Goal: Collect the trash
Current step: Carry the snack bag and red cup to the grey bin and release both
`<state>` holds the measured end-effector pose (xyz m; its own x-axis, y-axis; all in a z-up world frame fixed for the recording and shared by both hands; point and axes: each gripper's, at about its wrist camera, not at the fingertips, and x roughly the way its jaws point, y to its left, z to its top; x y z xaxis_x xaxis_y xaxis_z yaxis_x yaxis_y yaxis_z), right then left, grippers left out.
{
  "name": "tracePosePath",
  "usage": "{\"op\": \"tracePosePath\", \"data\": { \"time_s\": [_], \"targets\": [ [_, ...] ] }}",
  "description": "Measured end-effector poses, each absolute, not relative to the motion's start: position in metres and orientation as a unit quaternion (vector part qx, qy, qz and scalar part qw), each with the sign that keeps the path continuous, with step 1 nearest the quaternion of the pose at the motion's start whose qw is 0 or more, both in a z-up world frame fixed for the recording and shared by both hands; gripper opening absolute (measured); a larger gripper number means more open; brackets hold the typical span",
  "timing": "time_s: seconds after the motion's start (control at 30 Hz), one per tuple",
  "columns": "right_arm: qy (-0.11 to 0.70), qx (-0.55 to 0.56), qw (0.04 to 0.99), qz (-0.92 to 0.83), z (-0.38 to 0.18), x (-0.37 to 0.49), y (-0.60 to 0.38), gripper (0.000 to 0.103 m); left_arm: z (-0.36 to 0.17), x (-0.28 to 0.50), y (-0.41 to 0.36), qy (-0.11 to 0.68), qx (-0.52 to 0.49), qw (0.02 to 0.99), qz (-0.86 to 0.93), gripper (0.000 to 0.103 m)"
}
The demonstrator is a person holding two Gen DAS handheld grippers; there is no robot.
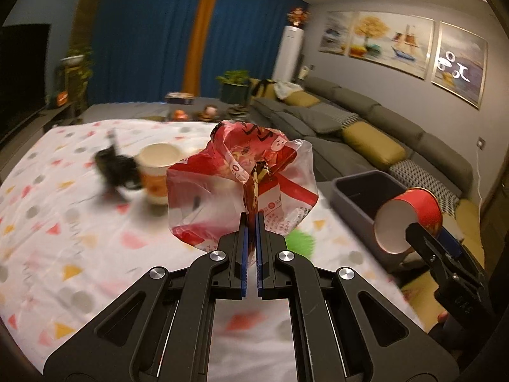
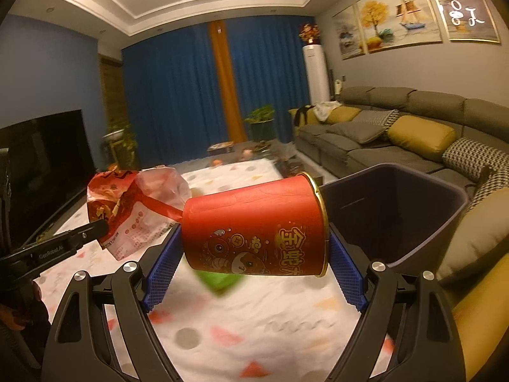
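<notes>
The left tool (image 1: 251, 222) is pinched tight on a crumpled red-and-clear snack bag (image 1: 241, 184), held up above the patterned tabletop (image 1: 63, 222). The right tool (image 2: 254, 242) stands wide, its blue pads clamping a red paper cup (image 2: 254, 226) sideways by its ends, just before the dark bin (image 2: 397, 210). Only the left view shows a blurred black item (image 1: 116, 168) touching a white cup (image 1: 157, 175) farther back; only the right view shows inside the bin.
</notes>
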<state>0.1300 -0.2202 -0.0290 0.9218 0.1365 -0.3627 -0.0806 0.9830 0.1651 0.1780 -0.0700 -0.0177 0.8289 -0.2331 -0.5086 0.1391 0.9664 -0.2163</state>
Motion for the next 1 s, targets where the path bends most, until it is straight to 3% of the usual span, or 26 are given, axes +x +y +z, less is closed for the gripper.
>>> {"op": "tracePosePath", "data": {
  "time_s": [0.5, 1.0],
  "targets": [
    [0.181, 0.085, 0.979, -0.033, -0.037, 0.16, -0.306, 0.083, -0.016, 0.243, -0.208, 0.275, -0.025, 0.94, -0.201, 0.003],
    [0.205, 0.091, 0.973, -0.054, -0.058, 0.171, -0.323, 0.083, -0.027, 0.289, -0.271, 0.298, -0.021, 0.921, -0.251, 0.003]
  ]
}}
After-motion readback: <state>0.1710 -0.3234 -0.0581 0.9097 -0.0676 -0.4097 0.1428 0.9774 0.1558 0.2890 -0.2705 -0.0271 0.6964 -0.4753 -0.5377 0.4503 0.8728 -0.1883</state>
